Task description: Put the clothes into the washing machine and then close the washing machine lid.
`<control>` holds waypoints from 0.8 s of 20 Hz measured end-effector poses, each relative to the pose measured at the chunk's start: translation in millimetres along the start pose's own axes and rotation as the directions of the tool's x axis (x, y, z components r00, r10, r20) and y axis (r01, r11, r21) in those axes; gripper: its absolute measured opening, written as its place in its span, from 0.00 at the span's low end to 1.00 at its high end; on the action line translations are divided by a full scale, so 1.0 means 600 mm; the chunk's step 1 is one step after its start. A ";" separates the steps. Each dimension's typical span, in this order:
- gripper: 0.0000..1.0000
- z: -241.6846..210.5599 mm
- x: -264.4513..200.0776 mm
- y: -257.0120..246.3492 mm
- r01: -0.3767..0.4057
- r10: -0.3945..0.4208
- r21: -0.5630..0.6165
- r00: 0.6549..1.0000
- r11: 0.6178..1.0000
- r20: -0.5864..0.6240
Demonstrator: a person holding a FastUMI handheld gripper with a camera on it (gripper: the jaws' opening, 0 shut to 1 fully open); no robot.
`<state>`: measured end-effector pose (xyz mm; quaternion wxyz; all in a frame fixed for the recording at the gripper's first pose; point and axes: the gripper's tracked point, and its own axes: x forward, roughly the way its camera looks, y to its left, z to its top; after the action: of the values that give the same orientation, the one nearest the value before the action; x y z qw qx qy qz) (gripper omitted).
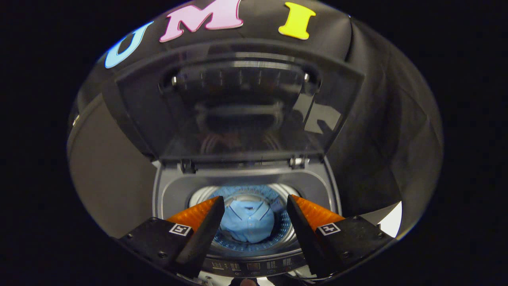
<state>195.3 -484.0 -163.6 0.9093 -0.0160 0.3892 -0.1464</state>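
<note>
Black-draped booth, top-loader washing machine [168, 194] lid [242, 107] up. Blue shirt [248, 224] already down in the drum, beyond the gripper [256, 210], fingers apart, empty. Risk: tilted glass lid slips off a finger and slams.

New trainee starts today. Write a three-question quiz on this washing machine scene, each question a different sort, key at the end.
1. True or false: the lid is closed.
2. Where does the blue shirt lie? A) in the drum B) on the control panel C) between shut fingers
3. Fill in: the gripper is ____, holding nothing.

Key: 1 false, it stands raised; 2 A; 3 open.
</note>
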 end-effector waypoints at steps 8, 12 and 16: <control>0.99 0.208 -0.097 0.008 -0.001 -0.002 0.014 0.973 1.000 0.229; 0.99 0.272 -0.110 0.007 -0.001 -0.001 0.008 0.958 1.000 0.286; 0.99 0.320 -0.098 0.011 -0.028 0.018 0.029 0.950 0.999 0.311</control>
<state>295.1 -477.6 10.5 0.9610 -0.0196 0.2390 -0.1380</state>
